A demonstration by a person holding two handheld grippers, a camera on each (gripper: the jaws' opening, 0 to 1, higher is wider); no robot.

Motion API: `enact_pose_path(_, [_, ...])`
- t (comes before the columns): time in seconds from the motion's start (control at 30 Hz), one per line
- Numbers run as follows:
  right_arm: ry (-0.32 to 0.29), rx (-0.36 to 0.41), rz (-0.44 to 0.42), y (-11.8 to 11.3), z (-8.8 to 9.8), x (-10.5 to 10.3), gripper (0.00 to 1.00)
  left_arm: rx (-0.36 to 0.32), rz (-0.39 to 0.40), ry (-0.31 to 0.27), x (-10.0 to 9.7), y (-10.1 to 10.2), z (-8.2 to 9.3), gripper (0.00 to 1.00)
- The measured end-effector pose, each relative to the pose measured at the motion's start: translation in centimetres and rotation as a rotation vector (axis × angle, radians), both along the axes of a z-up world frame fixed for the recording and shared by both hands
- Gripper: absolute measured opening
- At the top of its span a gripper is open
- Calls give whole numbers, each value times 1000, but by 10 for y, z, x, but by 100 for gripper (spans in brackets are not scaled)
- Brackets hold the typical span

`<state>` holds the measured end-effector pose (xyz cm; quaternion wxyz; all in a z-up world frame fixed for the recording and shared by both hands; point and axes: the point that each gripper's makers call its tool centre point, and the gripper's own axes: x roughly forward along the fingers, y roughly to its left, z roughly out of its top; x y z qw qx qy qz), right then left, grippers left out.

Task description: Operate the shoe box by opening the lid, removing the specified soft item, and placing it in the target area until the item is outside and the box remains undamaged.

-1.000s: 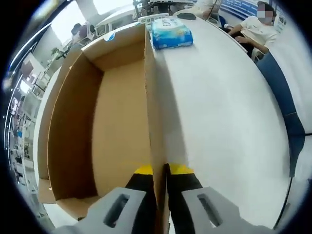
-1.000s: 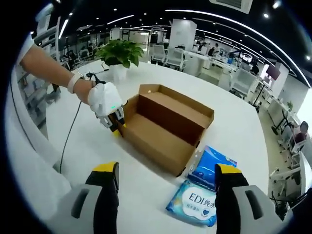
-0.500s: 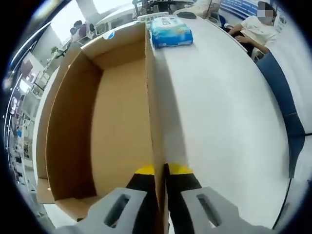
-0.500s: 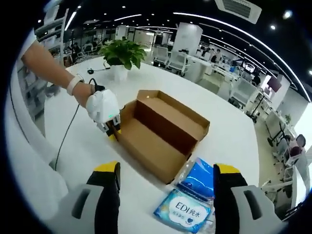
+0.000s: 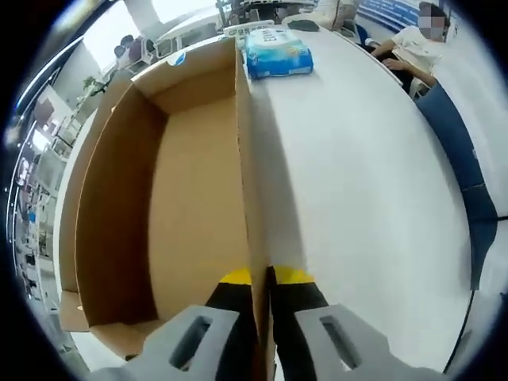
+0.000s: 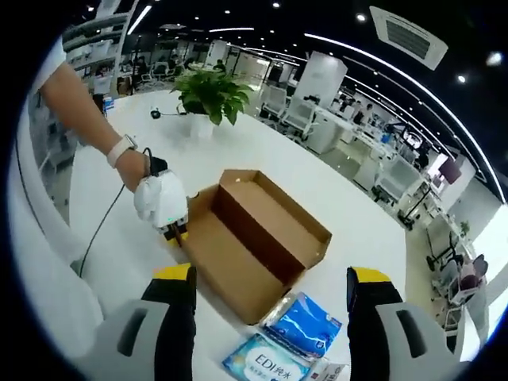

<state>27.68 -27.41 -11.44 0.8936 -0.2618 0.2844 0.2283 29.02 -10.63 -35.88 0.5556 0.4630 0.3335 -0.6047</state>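
Note:
The brown cardboard shoe box point(image 5: 190, 190) lies open on the white table, and its inside looks empty. My left gripper point(image 5: 263, 278) is shut on the box's right side wall, with one yellow-tipped finger on each side of it. In the right gripper view the same box point(image 6: 262, 238) sits mid-table. There the left gripper point(image 6: 171, 226), held by a hand, clamps the box's left corner. Two soft blue tissue packs point(image 6: 305, 324) point(image 6: 266, 365) lie on the table beside the box's near end. One of them, a tissue pack point(image 5: 278, 51), lies past the box's far end. My right gripper point(image 6: 270, 276) hangs open above the table, holding nothing.
A potted green plant point(image 6: 210, 91) stands at the far side of the white table point(image 5: 357, 198). A black cable point(image 6: 103, 226) trails from the left hand. A person point(image 5: 413, 48) sits at the table's far edge. Office desks and chairs fill the background.
The right gripper's camera has pulled up and back, so the box looks smaller and the tissue packs sit lower in its view. The left gripper stays clamped on the box wall.

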Motion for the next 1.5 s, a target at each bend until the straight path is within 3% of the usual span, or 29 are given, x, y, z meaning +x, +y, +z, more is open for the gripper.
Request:
enact_pose_path(0.27, [3,-30,31,-4,4,19,78,2,7,-2,0,0,-1,2])
enact_pose_path(0.7, [3,-82,113,-5,11,68,77,5,21,10,-1,1,0,2])
enact_pose_path(0.83, [47,-81,109,-4,8,83,76,6,26,9,-1,1,-2,2])
enact_pose_path(1.2, [61,-146,173,2,10,118,69,1,42,9,-1,0,-1,2])
enact_pose_path(1.23, [59,-145,174,3,11,121,69,2,39,8,-1,0,-1,2])
enact_pose_path(1.27, [58,-146,183,6,11,126,69,1,-34,-17,-1,0,0,2])
enact_pose_path(1.33, [48,-162,209,9,11,133,70,13,-12,-6,-1,6,-1,2])
enact_pose_path(1.5, [83,-178,253,16,-3,156,69,14,-10,-13,-1,6,-1,2])
